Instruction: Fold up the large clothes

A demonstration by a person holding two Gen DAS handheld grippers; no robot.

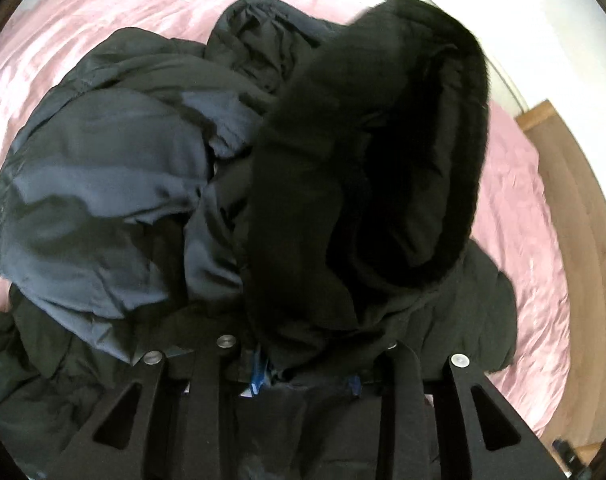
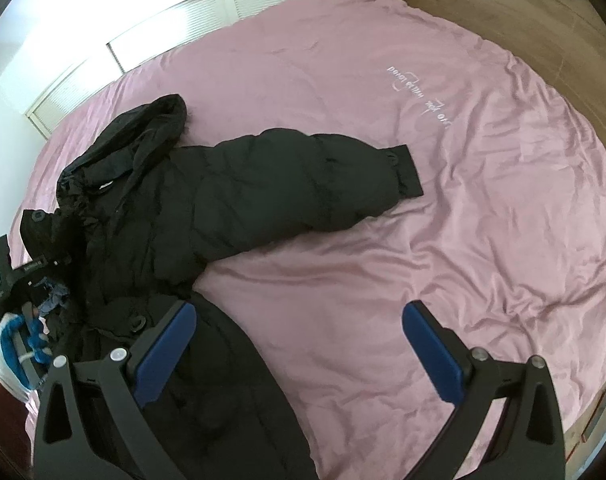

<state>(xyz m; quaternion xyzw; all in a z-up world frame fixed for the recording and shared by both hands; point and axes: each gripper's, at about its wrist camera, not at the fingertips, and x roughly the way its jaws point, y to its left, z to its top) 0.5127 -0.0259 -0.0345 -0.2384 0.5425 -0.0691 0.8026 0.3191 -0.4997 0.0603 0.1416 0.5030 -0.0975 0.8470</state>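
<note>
1. A bed [image 2: 383, 100] covered with a pink sheet [image 2: 483, 220] fills most of both views; some pale embroidered script [image 2: 419, 96] can be seen on the sheet toward the far right.
2. A wooden floor [image 2: 503, 4] is seen past the far right edge of the bed, and white slatted panels [image 2: 175, 28] run along the far left edge.
3. A big black puffer jacket [image 2: 151, 208] is spread on the left half of the bed. One sleeve [image 2: 303, 176] is stretched out to the right with its cuff flat on the sheet, well apart from anything else.
4. The fur-trimmed hood [image 1: 367, 152] is bunched up at the far left end of the jacket; in the left wrist view it's piled right in front of the camera, with shiny grey lining [image 1: 103, 200] turned out on its left.
5. The right tongs [image 2: 299, 344] are held wide apart near the camera, blue pads showing, nothing between them; the left pad sits over the jacket's near edge, the right one over bare sheet.
6. The left tongs [image 1: 303, 376] are mostly buried in dark fabric by the collar. Only a sliver of blue pad shows, and a grip on the cloth can't be told.
7. A gloved hand [image 2: 19, 352], white and blue, is seen on the left tongs' handle at the near left.
</note>
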